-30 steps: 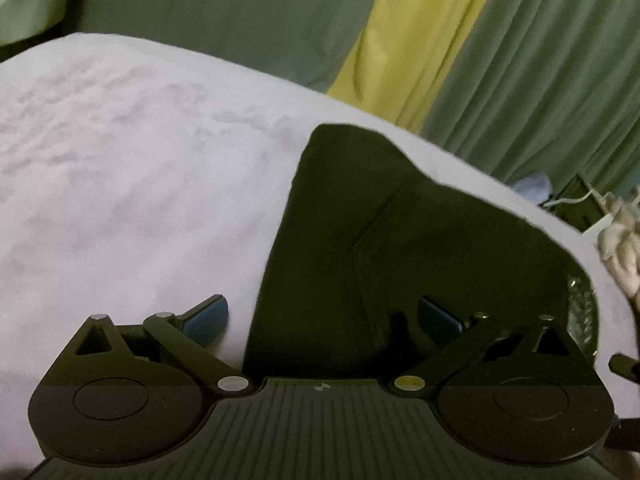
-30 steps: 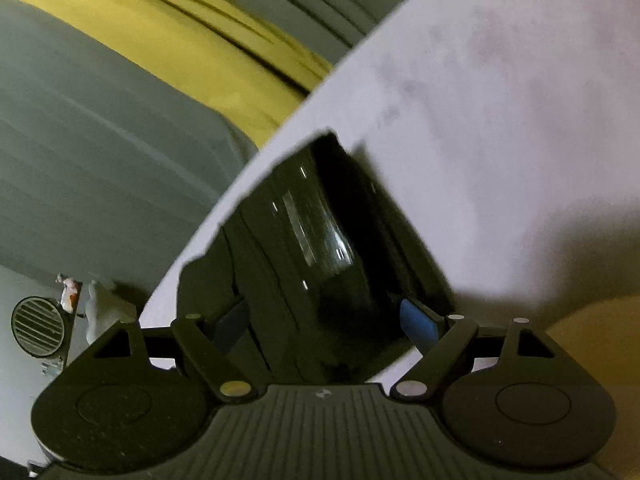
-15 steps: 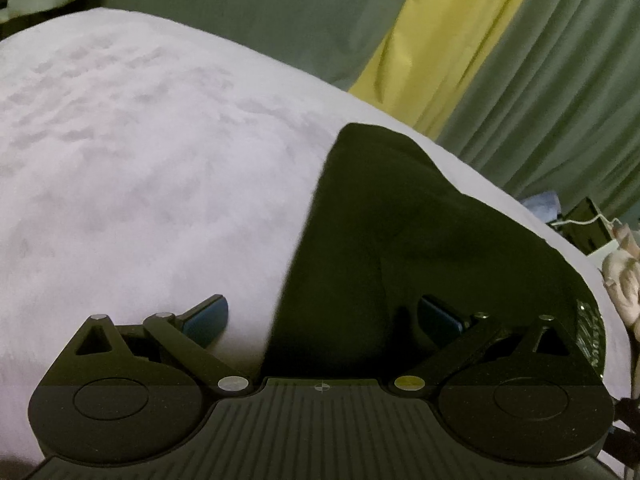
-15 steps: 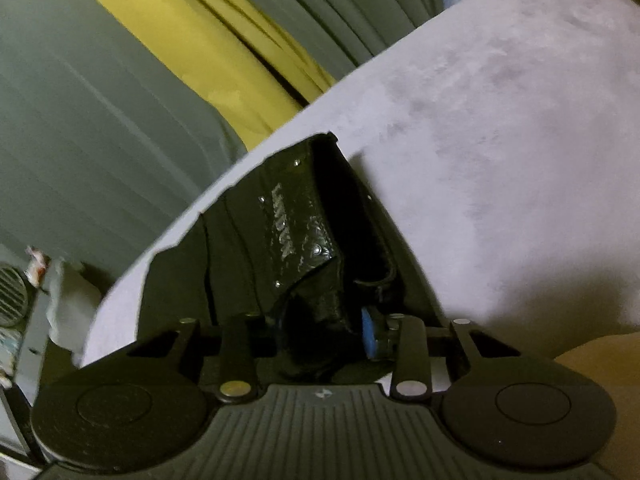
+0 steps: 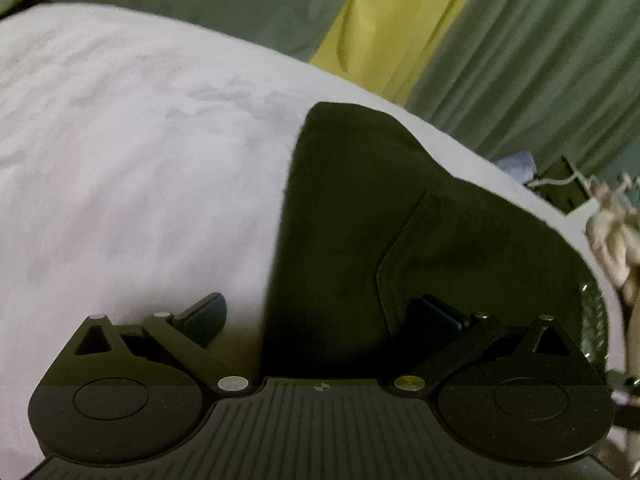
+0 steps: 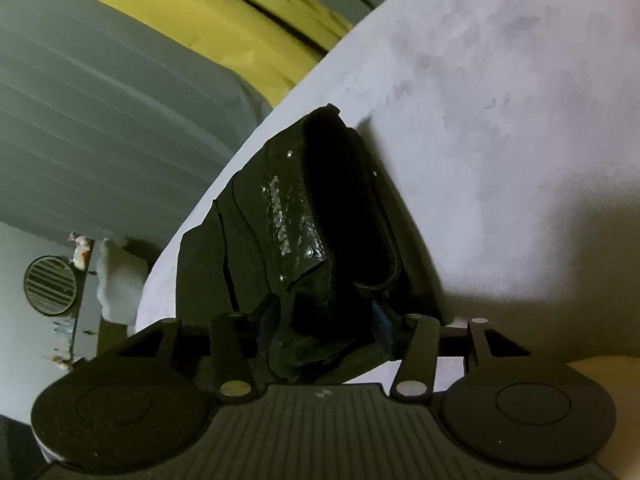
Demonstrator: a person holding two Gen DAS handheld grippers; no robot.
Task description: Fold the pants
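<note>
Black pants (image 5: 360, 216) lie on a pale lilac bed cover (image 5: 140, 152), with a back pocket seam showing. My left gripper (image 5: 320, 316) is open, low over the near edge of the pants, one finger (image 5: 204, 316) over the cover and the other (image 5: 436, 316) over the fabric. In the right wrist view the pants (image 6: 288, 216) show a shiny waistband label. My right gripper (image 6: 324, 328) is shut on a bunched fold of the pants and lifts it slightly off the cover (image 6: 500, 120).
Green and yellow curtains (image 5: 400, 32) hang behind the bed. A cream stuffed item (image 5: 612, 236) and cables lie at the bed's right edge. A round vent (image 6: 50, 286) and a white wall show at the left in the right wrist view.
My right gripper closed from open onto the waistband fold of the pants and raised it. My left gripper stayed open and shifted a little along the pants edge.
</note>
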